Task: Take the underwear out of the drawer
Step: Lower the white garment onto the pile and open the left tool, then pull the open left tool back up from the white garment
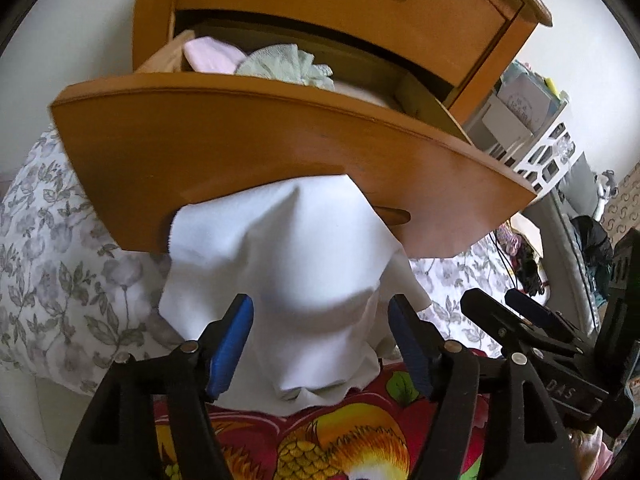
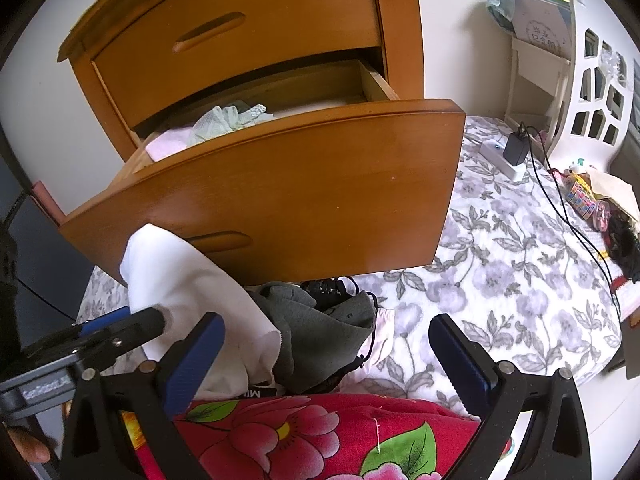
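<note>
left gripper (image 1: 320, 340): jaws apart, white underwear (image 1: 288, 264) between the pads, seemingly untouched | right gripper (image 2: 326, 354): wide, empty | underwear: out of the open drawer (image 2: 280, 188), draped in front of it over clothes on the bed (image 2: 500, 260) | drawer: pink and green garments inside

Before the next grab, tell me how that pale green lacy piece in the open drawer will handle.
The pale green lacy piece lies crumpled in soft folds, so it will probably go limp and drape when lifted. It looks thin and netted, so likely very light. Its frilly edge could snag on the drawer front, and it rests against the pink garment, which might drag along.
</note>
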`<state>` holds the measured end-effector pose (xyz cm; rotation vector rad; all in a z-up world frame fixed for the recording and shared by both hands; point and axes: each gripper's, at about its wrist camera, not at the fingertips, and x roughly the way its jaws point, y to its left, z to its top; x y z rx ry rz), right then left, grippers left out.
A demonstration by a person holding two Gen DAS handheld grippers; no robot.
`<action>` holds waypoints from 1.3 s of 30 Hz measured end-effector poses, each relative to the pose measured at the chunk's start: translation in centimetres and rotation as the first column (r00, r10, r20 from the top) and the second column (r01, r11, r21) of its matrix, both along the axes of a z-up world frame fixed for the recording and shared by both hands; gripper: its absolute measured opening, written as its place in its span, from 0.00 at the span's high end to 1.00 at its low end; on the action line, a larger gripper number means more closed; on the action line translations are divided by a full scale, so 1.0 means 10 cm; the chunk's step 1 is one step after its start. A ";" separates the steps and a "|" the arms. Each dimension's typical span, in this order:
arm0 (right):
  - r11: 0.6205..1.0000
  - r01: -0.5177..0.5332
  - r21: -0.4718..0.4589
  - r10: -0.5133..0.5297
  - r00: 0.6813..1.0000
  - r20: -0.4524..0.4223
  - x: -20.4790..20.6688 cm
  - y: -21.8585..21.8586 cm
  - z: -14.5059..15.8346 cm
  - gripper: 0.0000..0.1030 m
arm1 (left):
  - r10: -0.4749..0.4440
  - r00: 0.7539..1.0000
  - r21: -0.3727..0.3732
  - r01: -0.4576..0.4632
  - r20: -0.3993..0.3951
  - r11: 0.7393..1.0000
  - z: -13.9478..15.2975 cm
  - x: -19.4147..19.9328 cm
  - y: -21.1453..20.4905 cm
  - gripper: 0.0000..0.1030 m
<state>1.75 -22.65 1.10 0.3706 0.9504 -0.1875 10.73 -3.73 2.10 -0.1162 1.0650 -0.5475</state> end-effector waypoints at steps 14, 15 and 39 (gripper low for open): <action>1.000 -0.002 -0.011 0.002 1.000 -0.003 0.00 0.00 0.02 0.00 | 0.168 0.961 0.019 -0.177 0.220 0.984 0.33 -0.10 0.37 0.01; 1.000 -0.003 -0.012 0.003 1.000 -0.004 0.00 0.00 0.02 0.00 | 0.174 0.955 0.021 -0.184 0.239 0.983 0.36 -0.11 0.39 0.01; 0.997 -0.072 0.026 0.072 0.997 -0.002 0.05 0.04 0.08 0.00 | 0.199 0.916 0.110 -0.250 0.347 0.962 0.39 -0.10 0.45 0.01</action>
